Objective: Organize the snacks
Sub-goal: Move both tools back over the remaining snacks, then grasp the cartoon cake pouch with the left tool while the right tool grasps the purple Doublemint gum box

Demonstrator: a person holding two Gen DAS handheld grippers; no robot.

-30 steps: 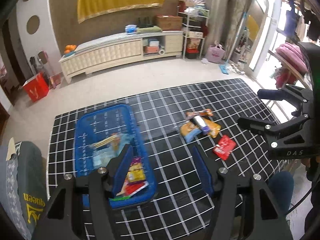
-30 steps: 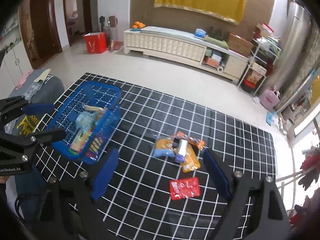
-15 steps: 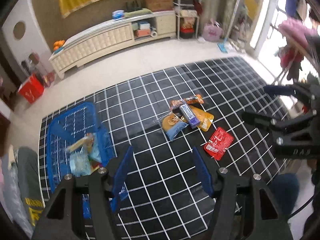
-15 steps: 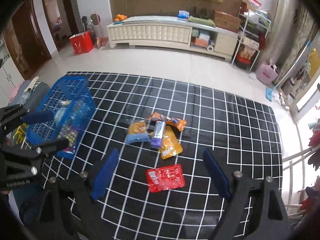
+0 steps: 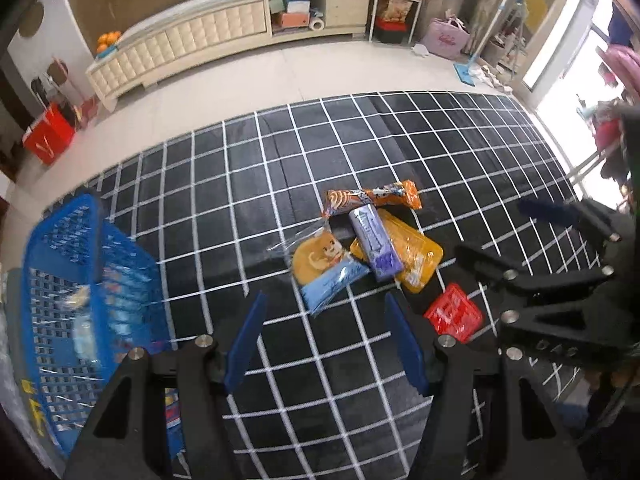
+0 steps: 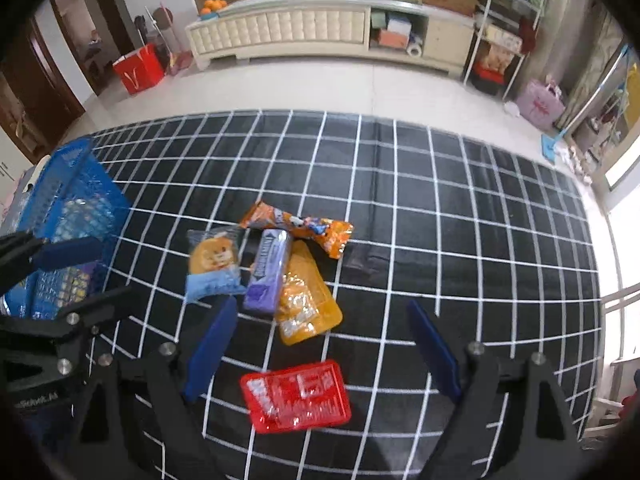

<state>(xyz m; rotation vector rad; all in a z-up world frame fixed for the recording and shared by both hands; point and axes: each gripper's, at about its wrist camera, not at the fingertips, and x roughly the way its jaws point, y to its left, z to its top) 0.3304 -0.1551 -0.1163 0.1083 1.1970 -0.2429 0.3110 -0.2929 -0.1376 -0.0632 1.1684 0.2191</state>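
Several snacks lie on a black grid mat (image 5: 240, 208): an orange wrapper (image 5: 372, 198), a purple bar (image 5: 374, 246) on a yellow pack (image 5: 416, 264), a blue-and-orange cookie pack (image 5: 324, 264) and a red pack (image 5: 454, 314). A blue basket (image 5: 80, 300) with snacks stands at the left. My left gripper (image 5: 324, 344) is open and empty, just short of the cookie pack. My right gripper (image 6: 320, 350) is open and empty, above the red pack (image 6: 296, 396). The right wrist view also shows the pile (image 6: 268, 276) and the basket (image 6: 64, 216).
A cream low cabinet (image 6: 304, 36) runs along the far wall, with a red bag (image 6: 138, 68) to its left and a shelf rack (image 6: 500, 48) to its right. Pale floor tiles surround the mat. A grey cushion lies left of the basket.
Both grippers have moved forward and down toward the snack pile. The left one swung right, away from the basket. The red pack now sits between the right gripper's fingers.
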